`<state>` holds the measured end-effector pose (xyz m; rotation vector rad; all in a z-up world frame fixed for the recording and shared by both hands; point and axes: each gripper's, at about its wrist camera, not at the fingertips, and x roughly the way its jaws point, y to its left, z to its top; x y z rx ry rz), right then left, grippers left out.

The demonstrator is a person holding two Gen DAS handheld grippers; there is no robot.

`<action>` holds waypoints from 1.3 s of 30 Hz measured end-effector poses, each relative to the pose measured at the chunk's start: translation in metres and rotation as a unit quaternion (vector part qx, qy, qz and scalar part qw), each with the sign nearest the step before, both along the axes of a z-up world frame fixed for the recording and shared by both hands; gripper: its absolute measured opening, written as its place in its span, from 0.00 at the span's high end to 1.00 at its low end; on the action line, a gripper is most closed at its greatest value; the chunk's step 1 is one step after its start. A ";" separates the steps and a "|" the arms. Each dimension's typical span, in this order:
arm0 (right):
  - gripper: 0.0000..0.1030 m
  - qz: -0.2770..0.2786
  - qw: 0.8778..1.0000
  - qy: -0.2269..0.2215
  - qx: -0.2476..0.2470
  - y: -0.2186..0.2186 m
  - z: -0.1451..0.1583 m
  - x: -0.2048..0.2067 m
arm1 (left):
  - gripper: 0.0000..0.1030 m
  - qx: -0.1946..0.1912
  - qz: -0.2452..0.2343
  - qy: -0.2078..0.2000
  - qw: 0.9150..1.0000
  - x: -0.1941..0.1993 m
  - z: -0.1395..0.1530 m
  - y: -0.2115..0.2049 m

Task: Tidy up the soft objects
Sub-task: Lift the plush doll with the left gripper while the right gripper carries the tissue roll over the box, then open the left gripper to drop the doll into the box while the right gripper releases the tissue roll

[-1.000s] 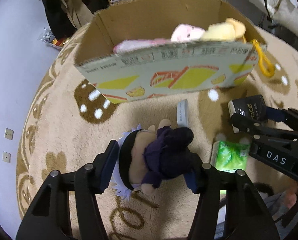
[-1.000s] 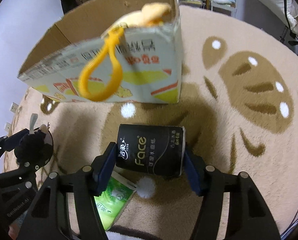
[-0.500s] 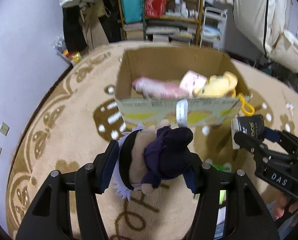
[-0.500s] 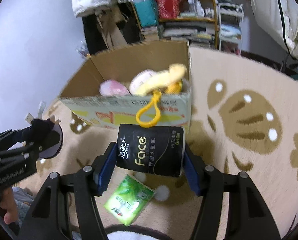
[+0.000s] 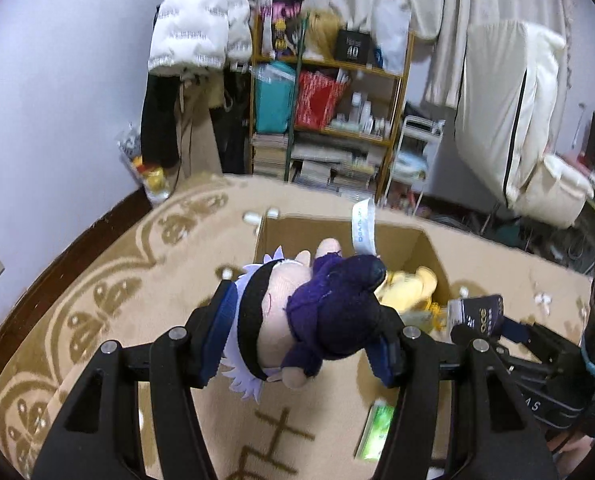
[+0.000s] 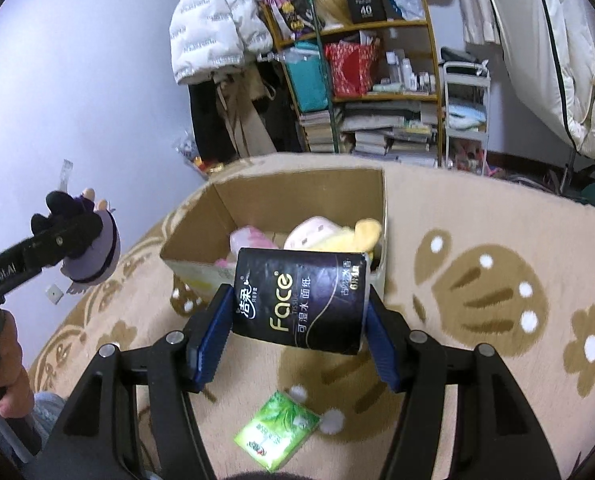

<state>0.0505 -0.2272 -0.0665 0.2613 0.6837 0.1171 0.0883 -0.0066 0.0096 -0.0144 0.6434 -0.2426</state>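
Left wrist view: the left hand-held gripper (image 5: 303, 338) has its blue-padded fingers closed on a small plush doll with a purple-black outfit, pale face and a black band over white hair (image 5: 309, 316), held clear of the floor. A white fabric tag (image 5: 363, 226) stands up from the doll. Ahead of and below this hand-held gripper sits an open brown cardboard box (image 5: 377, 236) on the beige carpet with brown patterns (image 5: 109, 300); a yellow plush toy (image 5: 409, 290) lies inside it near the right wall. To the right, the right hand-held gripper (image 5: 477, 318) is seen from the side, gripping the black pack. Below the fingers on the right, a green tissue packet (image 5: 377, 432) lies on the carpet.

Right wrist view: the right hand-held gripper (image 6: 299, 330) is clamped on a black soft tissue pack printed "Face" in gold (image 6: 299, 300), held in the air just in front of the box (image 6: 297, 196). Inside the box lie a pink plush toy (image 6: 251, 238), a pale pink round plush (image 6: 317, 230) and the yellow one (image 6: 361, 234). The green packet (image 6: 277, 434) lies on the carpet (image 6: 477, 220) under the fingers, between two white pom-poms (image 6: 333, 420). Off to the left, the left hand-held gripper (image 6: 75, 238) holds the doll (image 6: 93, 254) aloft.
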 end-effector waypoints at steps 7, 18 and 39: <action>0.36 -0.004 0.999 -0.035 -0.003 -0.002 0.012 0.012 | 0.44 -0.014 -0.007 -0.023 1.000 0.020 0.007 -0.006; 0.36 0.008 0.998 -0.056 -0.021 0.003 0.009 0.046 | 0.43 -0.023 -0.027 -0.021 0.999 0.049 -0.009 -0.018; 0.35 0.021 0.999 -0.027 -0.014 -0.007 -0.019 0.078 | 0.40 -0.003 -0.034 0.026 0.999 0.084 -0.043 -0.034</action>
